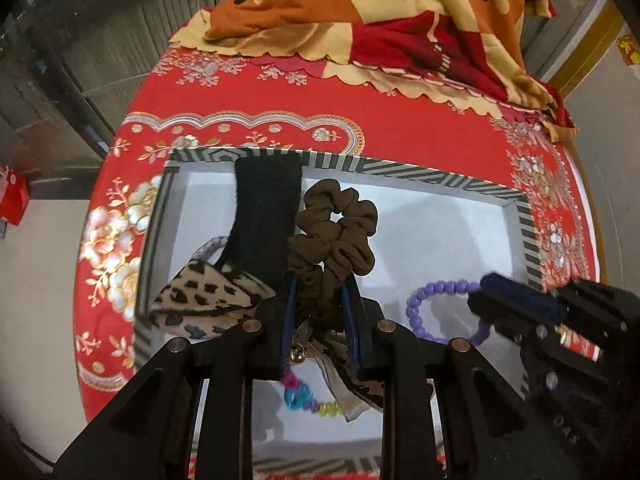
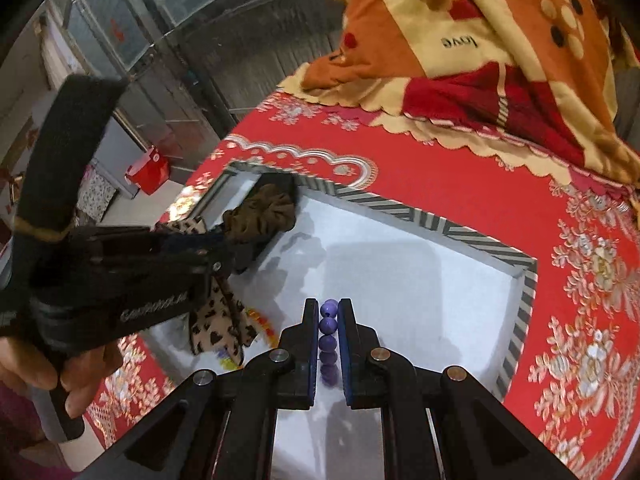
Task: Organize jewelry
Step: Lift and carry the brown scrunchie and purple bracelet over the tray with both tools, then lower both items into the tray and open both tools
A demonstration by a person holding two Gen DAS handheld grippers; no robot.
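Looking thru the left wrist cam: left gripper [image 1: 320, 280] has its jaws clenched on a brown scrunchie [image 1: 336, 236], which bunches up above the fingertips over the white floor of a tray [image 1: 440, 236] w/ a black-and-white striped rim. Tray sits on a red floral tablecloth [image 1: 400, 120]. Inside the tray, left side, lies a leopard-print hair tie [image 1: 208, 300], and a black fuzzy band [image 1: 268, 208] runs from the far rim down toward the gripper. Under the fingers sits a multicolour bead bracelet [image 1: 304, 396] plus a sheer bow w/ a small gold charm. To the right, a purple bead bracelet [image 1: 436, 308] hangs from the right gripper [image 1: 484, 300], which comes in from the right edge, clamped on the beads. An orange-red-cream blanket [image 1: 400, 20] is heaped at the table's far side.

Right wrist cam: right gripper [image 2: 329, 312] grips the purple bead bracelet [image 2: 329, 324]; a row of beads sits pinched between both pads, over the tray [image 2: 420, 292] floor. Left gripper [image 2: 224, 236] enters from the left, held by a hand [image 2: 68, 376]; its tips are buried in the brown scrunchie [image 2: 264, 216] near the tray's far-left corner. Leopard-print hair tie [image 2: 220, 320] droops below it. Blanket [image 2: 460, 40] at top right, tablecloth [image 2: 460, 184] all around the tray.
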